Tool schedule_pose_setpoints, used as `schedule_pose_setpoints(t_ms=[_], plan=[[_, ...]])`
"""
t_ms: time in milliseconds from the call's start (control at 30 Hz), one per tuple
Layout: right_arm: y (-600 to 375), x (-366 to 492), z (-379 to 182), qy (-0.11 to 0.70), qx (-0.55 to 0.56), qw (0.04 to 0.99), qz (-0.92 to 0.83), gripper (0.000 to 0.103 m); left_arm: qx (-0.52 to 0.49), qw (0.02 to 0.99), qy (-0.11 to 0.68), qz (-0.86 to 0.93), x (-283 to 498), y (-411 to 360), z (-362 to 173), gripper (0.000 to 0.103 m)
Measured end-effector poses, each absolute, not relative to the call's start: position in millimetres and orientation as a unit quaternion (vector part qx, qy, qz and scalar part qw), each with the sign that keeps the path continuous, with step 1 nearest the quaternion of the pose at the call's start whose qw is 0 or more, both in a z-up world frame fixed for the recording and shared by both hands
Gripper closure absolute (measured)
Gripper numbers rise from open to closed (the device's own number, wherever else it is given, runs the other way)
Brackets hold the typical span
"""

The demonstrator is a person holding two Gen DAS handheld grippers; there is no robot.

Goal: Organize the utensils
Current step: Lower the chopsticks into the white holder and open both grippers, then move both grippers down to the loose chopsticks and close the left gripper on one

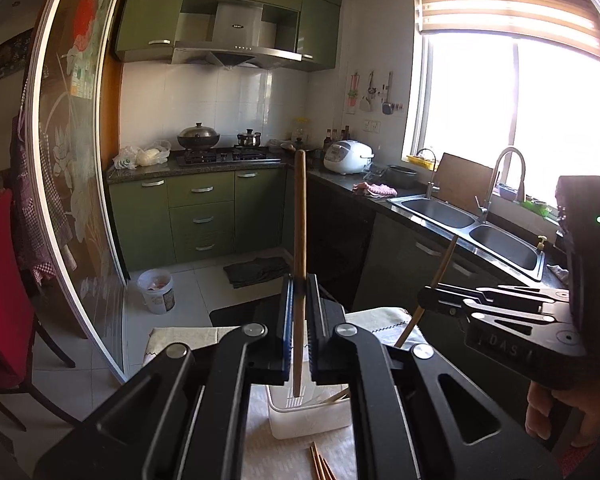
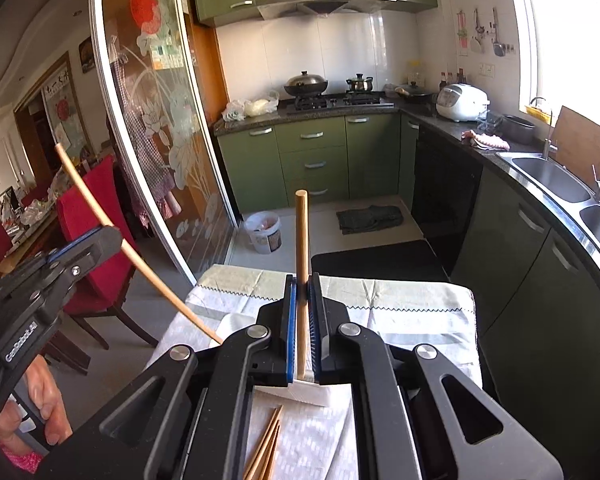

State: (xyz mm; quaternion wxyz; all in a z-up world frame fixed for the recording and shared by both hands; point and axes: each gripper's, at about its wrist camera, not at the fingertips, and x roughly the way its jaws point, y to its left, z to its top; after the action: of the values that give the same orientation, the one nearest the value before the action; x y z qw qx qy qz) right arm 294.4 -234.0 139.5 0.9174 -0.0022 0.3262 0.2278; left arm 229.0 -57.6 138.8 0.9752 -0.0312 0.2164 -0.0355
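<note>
We stand at a cloth-covered table (image 2: 400, 296) in the lower middle of both views. On it, low in the left wrist view, sits a white plastic bin (image 1: 308, 412) with a stick or two already leaning inside.

The left gripper (image 1: 299, 308) is clamped narrow on a wooden chopstick (image 1: 299, 216), which stands nearly upright up the middle of that frame, its lower end hanging over the bin. The right gripper (image 2: 303, 300) is likewise pinched tight on a second chopstick (image 2: 301, 236), upright at the centre of its own frame. More loose chopsticks (image 2: 266, 448) lie on the cloth at the bottom centre.

We judge these sticks light, stiff and smooth. Held at one narrow spot, each can pivot or slide between the pads, so a grip near the middle, across the shaft, looks the steadiest. They are not fragile, though a hard squeeze near a thin tip could let one snap or shoot out. Lowering them tip-first into the bin calls for keeping them close to vertical.
</note>
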Motion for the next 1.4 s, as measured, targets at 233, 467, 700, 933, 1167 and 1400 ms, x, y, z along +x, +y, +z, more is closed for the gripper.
schedule_pose_setpoints(t_ms=[233, 467, 700, 933, 1167, 1400], plan=[[-225.7, 301.4, 114.3, 0.348, -0.022, 0.908, 0.232, 0.091, -0.037, 0.963, 0.265, -0.03, 261.5, -56.3, 103.3, 0.097], [-259.7, 262.9, 125.6, 0.313, 0.026, 0.912, 0.263, 0.086, -0.02, 0.959, 0.281, -0.031, 261.8, -58.0, 87.3, 0.097], [-308.4, 174.0, 89.2, 0.268, 0.086, 0.912, 0.297, 0.072, -0.013, 0.949, 0.312, -0.03, 269.7, -60.3, 66.3, 0.097], [-353.3, 120.8, 4.2, 0.303, 0.181, 0.89, 0.29, 0.069, -0.004, 0.94, 0.34, -0.029, 274.9, -64.6, 51.8, 0.097], [-369.3, 126.2, -65.3, 0.382, 0.232, 0.854, 0.268, 0.068, -0.005, 0.939, 0.341, -0.037, 254.5, -67.7, 60.4, 0.083], [-366.8, 129.3, -80.3, 0.392, 0.221, 0.856, 0.256, 0.068, -0.007, 0.919, 0.391, -0.049, 215.9, -64.4, 40.3, 0.073]])
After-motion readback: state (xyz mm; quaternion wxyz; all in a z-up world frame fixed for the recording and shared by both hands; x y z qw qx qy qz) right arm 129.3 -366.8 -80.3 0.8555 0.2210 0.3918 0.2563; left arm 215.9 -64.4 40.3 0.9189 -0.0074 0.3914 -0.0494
